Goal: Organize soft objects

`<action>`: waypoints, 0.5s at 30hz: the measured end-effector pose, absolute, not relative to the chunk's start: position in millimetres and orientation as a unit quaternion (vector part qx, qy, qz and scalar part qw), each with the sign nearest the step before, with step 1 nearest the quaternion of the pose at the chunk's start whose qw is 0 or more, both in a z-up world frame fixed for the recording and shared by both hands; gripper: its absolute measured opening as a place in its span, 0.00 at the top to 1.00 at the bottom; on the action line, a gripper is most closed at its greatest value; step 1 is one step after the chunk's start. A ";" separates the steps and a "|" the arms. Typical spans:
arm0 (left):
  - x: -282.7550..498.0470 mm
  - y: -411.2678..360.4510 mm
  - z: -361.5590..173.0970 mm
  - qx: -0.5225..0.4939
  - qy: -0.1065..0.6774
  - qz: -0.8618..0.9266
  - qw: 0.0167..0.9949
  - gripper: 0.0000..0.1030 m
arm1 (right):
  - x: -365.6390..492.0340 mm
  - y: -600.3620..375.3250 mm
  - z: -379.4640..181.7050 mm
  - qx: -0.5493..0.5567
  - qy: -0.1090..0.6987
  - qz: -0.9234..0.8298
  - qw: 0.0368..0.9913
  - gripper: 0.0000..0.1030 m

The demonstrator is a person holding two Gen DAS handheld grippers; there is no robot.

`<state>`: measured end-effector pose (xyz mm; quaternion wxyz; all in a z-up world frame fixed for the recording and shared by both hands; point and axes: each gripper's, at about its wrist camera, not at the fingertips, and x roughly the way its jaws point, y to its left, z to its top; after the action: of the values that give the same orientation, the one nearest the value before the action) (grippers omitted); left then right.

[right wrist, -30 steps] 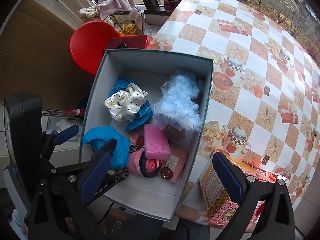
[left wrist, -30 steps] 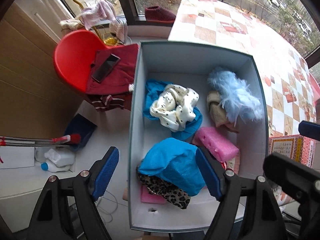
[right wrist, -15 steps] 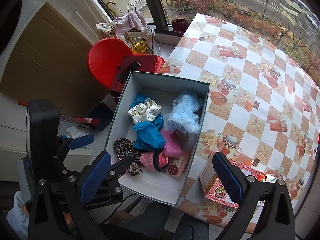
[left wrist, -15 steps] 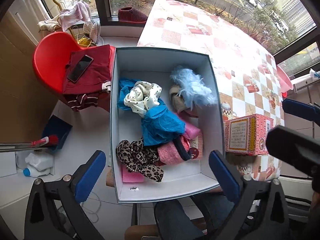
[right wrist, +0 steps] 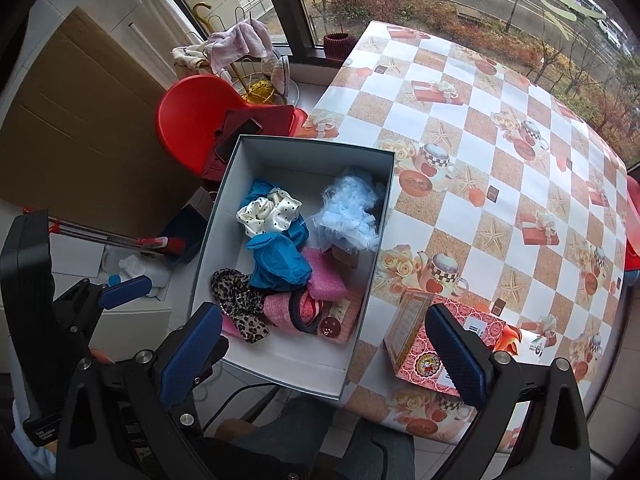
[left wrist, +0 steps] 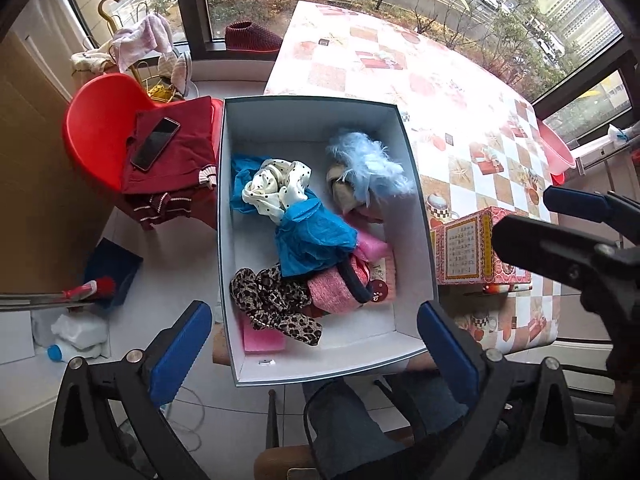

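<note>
Grippers, left [left wrist: 314, 342] and right [right wrist: 324, 354], gape empty above fluffy, crinkled fabrics [left wrist: 316, 236].

A table [right wrist: 500, 128] under a checkered cloth printed with teapots, starfish and gift boxes carries an open white box [right wrist: 372, 232] at its left edge, part of it jutting past the near edge. Just right of the box, a red patterned carton [right wrist: 436, 344] stands on the cloth near the front edge.
</note>
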<state>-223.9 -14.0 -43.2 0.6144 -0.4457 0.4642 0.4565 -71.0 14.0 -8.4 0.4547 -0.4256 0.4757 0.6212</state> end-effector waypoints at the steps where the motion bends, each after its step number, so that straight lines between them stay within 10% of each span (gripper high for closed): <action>1: -224.1 -14.2 -43.0 -0.444 0.466 0.457 0.613 0.00 | -71.3 13.6 -9.3 -0.426 0.477 0.620 0.454 0.01; 15: -228.1 -14.6 -43.4 -0.438 0.477 0.464 0.604 0.00 | -78.4 11.5 -18.1 -0.441 0.478 0.611 0.452 0.01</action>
<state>-228.1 -14.6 -43.4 0.6044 -0.4385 0.4769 0.4637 -78.4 11.5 -18.1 0.4520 -0.4408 0.4780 0.6107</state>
